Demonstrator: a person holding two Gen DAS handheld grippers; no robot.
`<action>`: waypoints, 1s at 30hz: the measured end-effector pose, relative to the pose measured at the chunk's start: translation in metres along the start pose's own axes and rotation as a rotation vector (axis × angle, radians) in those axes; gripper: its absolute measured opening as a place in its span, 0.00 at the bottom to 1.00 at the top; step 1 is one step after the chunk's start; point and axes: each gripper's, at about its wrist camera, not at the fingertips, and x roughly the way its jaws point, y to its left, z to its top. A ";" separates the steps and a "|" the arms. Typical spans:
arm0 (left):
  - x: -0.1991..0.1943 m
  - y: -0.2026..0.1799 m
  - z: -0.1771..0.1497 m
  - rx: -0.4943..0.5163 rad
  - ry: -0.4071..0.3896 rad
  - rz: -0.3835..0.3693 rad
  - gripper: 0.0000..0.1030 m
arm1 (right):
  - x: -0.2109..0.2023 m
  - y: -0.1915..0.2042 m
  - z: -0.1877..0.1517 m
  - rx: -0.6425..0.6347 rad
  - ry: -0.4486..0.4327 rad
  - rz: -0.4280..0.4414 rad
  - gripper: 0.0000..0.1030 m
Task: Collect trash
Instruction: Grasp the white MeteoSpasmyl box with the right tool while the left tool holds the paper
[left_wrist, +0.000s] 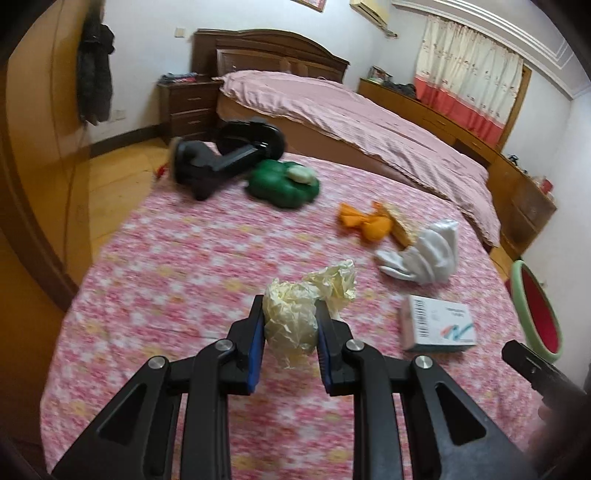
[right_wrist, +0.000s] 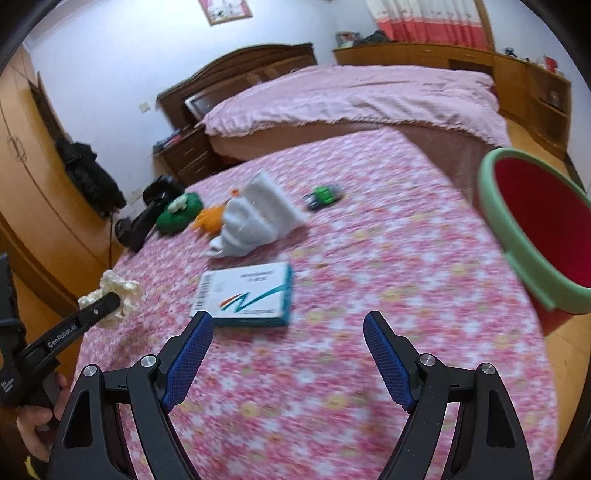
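Note:
My left gripper (left_wrist: 290, 306) is shut on a crumpled cream paper ball (left_wrist: 291, 325), held just above the pink floral tablecloth (left_wrist: 166, 277). The right wrist view shows the same gripper (right_wrist: 107, 304) at the far left, with the paper ball (right_wrist: 123, 291) in its tips and a hand on its handle. My right gripper (right_wrist: 288, 315) stands open over the cloth with nothing between its fingers. A white and teal carton (right_wrist: 247, 295) lies just ahead of its left fingertip. A red bin with a green rim (right_wrist: 535, 221) stands off the table's right edge, also seen in the left wrist view (left_wrist: 535, 306).
Further back on the cloth lie a white crumpled bag (right_wrist: 251, 218), an orange wrapper (right_wrist: 210, 219), a green plush (right_wrist: 179, 214), a black stand (right_wrist: 144, 221) and a small green toy car (right_wrist: 323, 195). Behind the table are a bed with a pink cover (right_wrist: 351, 96) and wooden cabinets.

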 end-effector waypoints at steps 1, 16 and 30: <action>0.000 0.003 0.000 -0.001 -0.004 0.009 0.24 | 0.007 0.004 0.000 -0.001 0.014 0.002 0.82; 0.014 0.031 -0.009 -0.082 0.023 -0.007 0.24 | 0.067 0.041 0.007 -0.031 0.073 -0.084 0.84; 0.018 0.034 -0.014 -0.085 0.036 -0.032 0.24 | 0.092 0.067 0.004 -0.175 0.101 -0.219 1.00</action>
